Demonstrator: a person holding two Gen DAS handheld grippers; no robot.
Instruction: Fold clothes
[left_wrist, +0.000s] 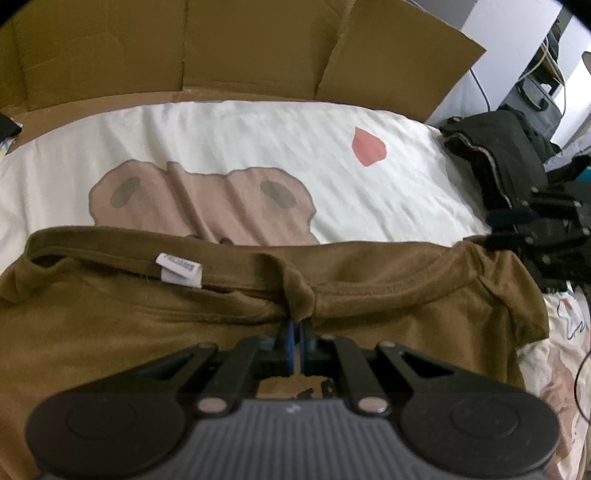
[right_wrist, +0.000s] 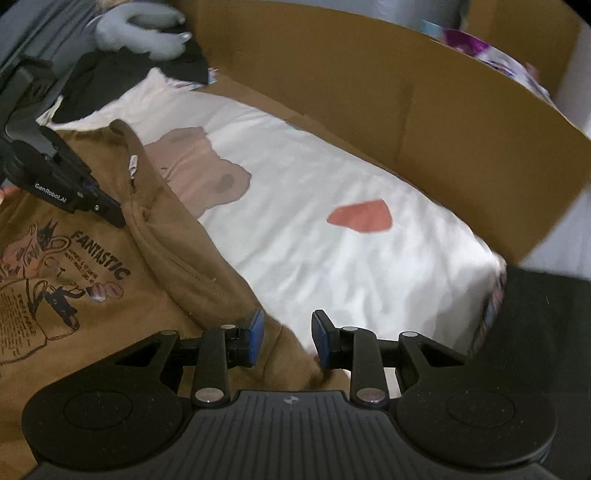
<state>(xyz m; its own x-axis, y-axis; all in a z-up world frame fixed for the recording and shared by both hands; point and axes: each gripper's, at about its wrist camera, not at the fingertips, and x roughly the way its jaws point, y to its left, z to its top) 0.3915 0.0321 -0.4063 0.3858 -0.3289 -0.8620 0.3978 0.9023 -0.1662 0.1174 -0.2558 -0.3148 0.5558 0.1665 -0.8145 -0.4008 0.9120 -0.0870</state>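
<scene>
A brown T-shirt (left_wrist: 110, 317) lies on a white bed sheet (left_wrist: 258, 140) printed with a bear and a pink heart. Its collar, with a white label (left_wrist: 180, 273), faces away from me. My left gripper (left_wrist: 296, 325) is shut on a pinched fold of the collar. In the right wrist view the shirt (right_wrist: 177, 240) shows a "FANTASTIC" print (right_wrist: 99, 254). My right gripper (right_wrist: 288, 338) is open, its fingers over the shirt's sleeve edge, holding nothing. The left gripper also shows in the right wrist view (right_wrist: 114, 214), and the right gripper in the left wrist view (left_wrist: 509, 236), at the shirt's right shoulder.
Flattened brown cardboard (left_wrist: 221, 48) stands as a wall behind the bed. Dark clothes (left_wrist: 498, 147) are piled at the bed's right side. In the right wrist view, dark clothes (right_wrist: 122, 77) and a grey soft item (right_wrist: 144, 29) lie at the far left, and a dark surface (right_wrist: 546, 332) lies beyond the bed's right edge.
</scene>
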